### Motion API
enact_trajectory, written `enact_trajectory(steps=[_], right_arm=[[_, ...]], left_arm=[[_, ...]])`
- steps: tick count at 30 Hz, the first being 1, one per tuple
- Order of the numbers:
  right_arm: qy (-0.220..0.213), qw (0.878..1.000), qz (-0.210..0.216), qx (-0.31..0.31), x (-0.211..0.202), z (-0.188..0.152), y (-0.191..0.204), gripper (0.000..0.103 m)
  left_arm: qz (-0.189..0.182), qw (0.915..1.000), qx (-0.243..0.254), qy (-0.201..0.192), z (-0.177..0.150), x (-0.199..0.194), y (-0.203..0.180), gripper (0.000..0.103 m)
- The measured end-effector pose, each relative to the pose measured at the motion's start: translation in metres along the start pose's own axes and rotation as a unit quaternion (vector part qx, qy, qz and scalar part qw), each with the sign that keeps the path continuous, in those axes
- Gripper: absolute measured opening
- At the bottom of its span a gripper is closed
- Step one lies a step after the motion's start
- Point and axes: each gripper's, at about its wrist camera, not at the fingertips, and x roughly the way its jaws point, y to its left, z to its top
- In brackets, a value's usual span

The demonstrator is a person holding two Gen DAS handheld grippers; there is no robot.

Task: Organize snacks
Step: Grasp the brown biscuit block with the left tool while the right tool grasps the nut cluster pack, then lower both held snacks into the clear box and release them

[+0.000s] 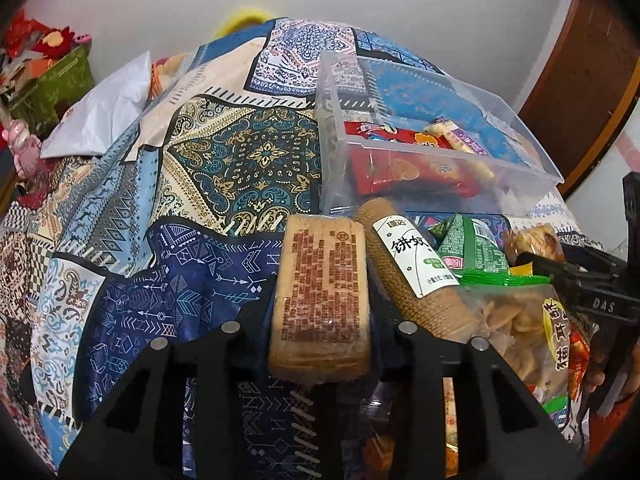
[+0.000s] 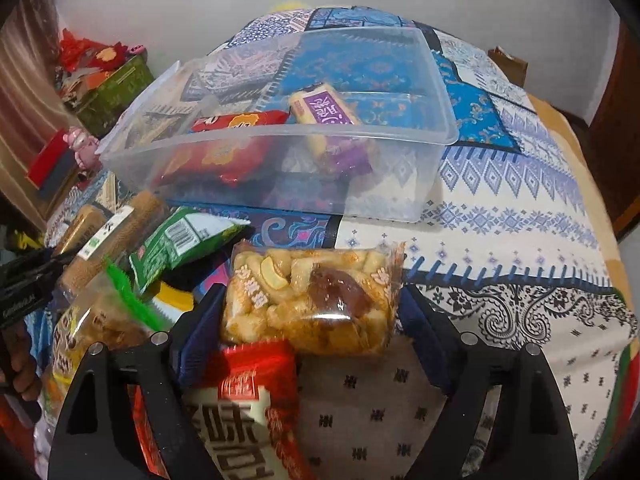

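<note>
Both grippers look loaded, so the step in hand appears to be carrying snacks from the pile to the clear bin, which stands further back on the patterned tablecloth and already holds a red packet and a yellow-and-purple one. The left gripper is closed on a tan biscuit block, its printed face up, held between the fingers just in front of the bin's near wall. The right gripper has its fingers pressed against both sides of a clear pack of puffed sweets, so it seems to be gripping it, near the pile's edge. The next move probably calls for lifting each load over the bin's near rim before opening, one hand at a time so they do not collide. Only the left view shows the biscuit block's label and a brown biscuit roll beside it clearly; only the right view shows a red-and-white packet lying under its gripper.
</note>
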Motion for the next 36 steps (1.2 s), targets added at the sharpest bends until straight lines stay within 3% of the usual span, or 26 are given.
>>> enact_trajectory(steps=[12, 24, 36], right_arm=[[-0.058, 0.998, -0.022, -0.007, -0.037, 0.0, 0.004, 0.074], [-0.122, 0.992, -0.003, -0.012, -0.082, 0.02, 0.007, 0.074], [-0.16, 0.987, -0.003, -0.019, -0.089, 0.055, 0.011, 0.074]], left_arm=[[0.004, 0.9983, 0.0, -0.057, 0.01, -0.044, 0.002, 0.036], [-0.01, 0.9926, 0.008, -0.121, 0.048, -0.082, -0.016, 0.036], [-0.041, 0.9878, 0.017, -0.149, 0.101, -0.075, -0.043, 0.036]])
